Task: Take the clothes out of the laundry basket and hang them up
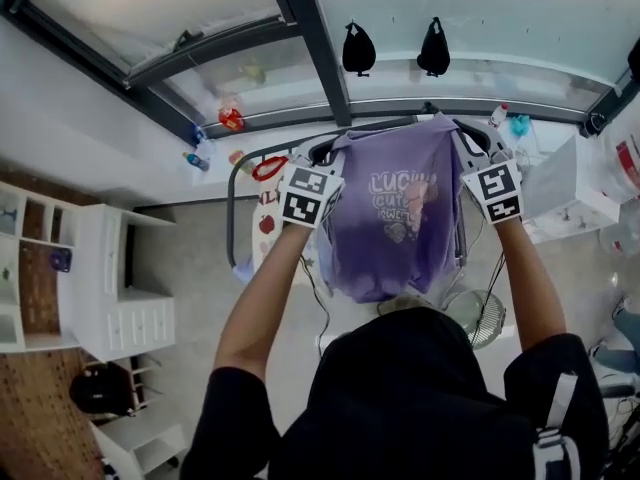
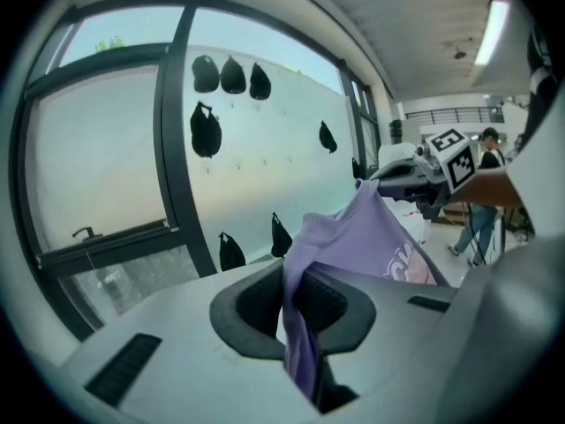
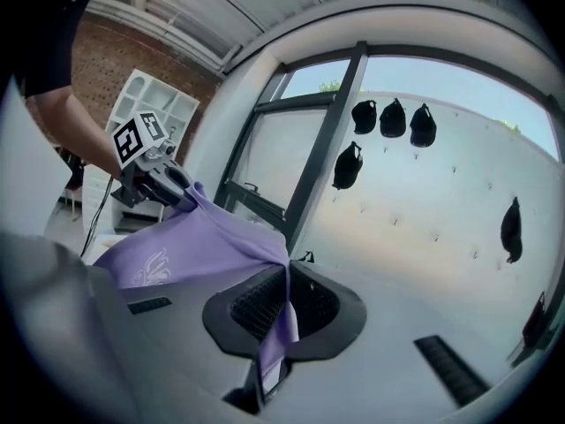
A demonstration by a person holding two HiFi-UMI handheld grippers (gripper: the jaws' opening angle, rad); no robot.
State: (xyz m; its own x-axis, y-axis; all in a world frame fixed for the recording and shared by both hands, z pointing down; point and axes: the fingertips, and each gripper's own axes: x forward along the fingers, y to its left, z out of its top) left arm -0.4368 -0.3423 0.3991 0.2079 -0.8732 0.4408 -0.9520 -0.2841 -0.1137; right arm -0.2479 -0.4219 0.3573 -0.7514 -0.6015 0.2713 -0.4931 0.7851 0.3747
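A purple T-shirt [image 1: 398,213] with a printed front hangs spread between both grippers, held out in front of the window. My left gripper [image 1: 325,160] is shut on its left shoulder, and purple cloth [image 2: 305,325] runs pinched between the jaws. My right gripper [image 1: 475,148] is shut on the right shoulder, where the fabric [image 3: 281,312] is clamped the same way. Each gripper view shows the other gripper [image 2: 415,179] [image 3: 159,179] across the stretched shirt. A dark rail of a drying rack [image 1: 240,183] stands just beyond and below the shirt. The laundry basket is not in view.
A large window with dark frame bars [image 1: 320,53] fills the space ahead. A white shelf unit [image 1: 110,278] stands on the left, a floor fan [image 1: 478,316] below the shirt, and a white table [image 1: 575,193] on the right. A person [image 2: 481,197] stands far off.
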